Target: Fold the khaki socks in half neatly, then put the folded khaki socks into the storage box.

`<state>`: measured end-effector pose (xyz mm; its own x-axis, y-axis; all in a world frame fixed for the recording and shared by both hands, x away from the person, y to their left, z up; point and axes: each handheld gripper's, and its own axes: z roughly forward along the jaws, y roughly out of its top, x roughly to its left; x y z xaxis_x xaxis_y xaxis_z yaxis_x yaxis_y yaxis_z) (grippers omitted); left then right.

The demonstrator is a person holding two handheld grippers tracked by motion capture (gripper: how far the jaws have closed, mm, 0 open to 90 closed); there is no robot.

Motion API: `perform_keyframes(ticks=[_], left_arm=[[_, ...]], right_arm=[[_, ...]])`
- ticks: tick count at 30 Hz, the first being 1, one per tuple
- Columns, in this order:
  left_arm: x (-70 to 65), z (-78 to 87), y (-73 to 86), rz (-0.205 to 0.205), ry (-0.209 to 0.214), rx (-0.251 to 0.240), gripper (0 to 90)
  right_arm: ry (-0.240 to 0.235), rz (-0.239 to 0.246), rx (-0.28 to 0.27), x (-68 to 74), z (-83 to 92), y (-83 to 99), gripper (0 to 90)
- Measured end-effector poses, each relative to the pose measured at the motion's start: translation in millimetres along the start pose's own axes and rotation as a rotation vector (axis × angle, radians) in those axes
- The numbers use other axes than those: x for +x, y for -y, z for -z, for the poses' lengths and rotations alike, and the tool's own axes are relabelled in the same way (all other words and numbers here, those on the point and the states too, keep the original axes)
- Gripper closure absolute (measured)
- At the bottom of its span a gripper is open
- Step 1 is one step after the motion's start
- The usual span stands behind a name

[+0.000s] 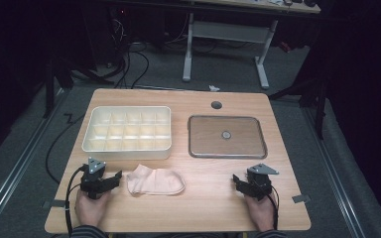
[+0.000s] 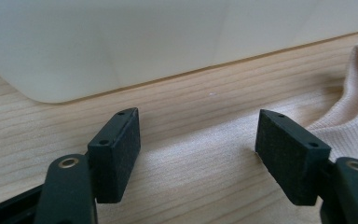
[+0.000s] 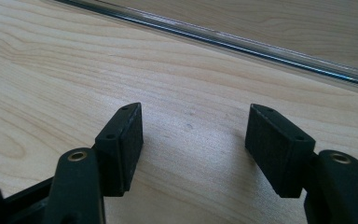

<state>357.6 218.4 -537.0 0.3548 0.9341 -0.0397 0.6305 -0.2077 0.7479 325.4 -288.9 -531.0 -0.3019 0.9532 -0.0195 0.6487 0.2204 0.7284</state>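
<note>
While nothing is yet held, the sock (image 1: 156, 180) lies flat near the front edge of the tabletop (image 1: 208, 208), left of the middle, just in front of the divided white tray (image 1: 127, 145). Its long axis runs roughly along that front edge, with one end turned toward the left gripper (image 1: 113, 178) and the other, rounded end toward the centre of the table. That near end sits just beside the left gripper's jaw tips; in the left gripper view the ribbed fabric (image 2: 354, 116) shows at the right of the jaws, not between them, with bare wood in the gap and the tray's wall straight ahead. The left jaws stand well apart, gripping nothing. The right gripper (image 1: 240, 182) rests well apart from the sock, toward the front right corner, in front of the clear lid (image 1: 226, 136); its jaws are also spread wide over bare wood. The left hand (image 1: 92, 208) is plainly the nearer, so a short move sideways toward the sock would likely bring the fabric between its jaws.
</note>
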Motion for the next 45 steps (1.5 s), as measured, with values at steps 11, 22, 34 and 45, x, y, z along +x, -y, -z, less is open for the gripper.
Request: perform_keyframes(ticks=[11,22,34,45], left_arm=[[1.1,0.2,0.2,0.013,0.007,-0.005,31.2],[1.7,0.5,0.2,0.019,0.015,-0.004,30.9],[1.0,-0.6,-0.7,0.043,0.031,-0.005,24.5],[-3.9,-2.9,-2.0,-0.004,0.024,0.018,17.0]], right_arm=[[0.000,-0.001,0.001,0.3,-0.2,-0.2,36.1],[0.001,-0.003,0.001,0.4,-0.2,-0.3,36.0],[-0.009,-0.003,0.000,-0.1,-0.2,-0.6,37.6],[-0.011,-0.001,-0.014,6.5,1.9,0.6,42.5]])
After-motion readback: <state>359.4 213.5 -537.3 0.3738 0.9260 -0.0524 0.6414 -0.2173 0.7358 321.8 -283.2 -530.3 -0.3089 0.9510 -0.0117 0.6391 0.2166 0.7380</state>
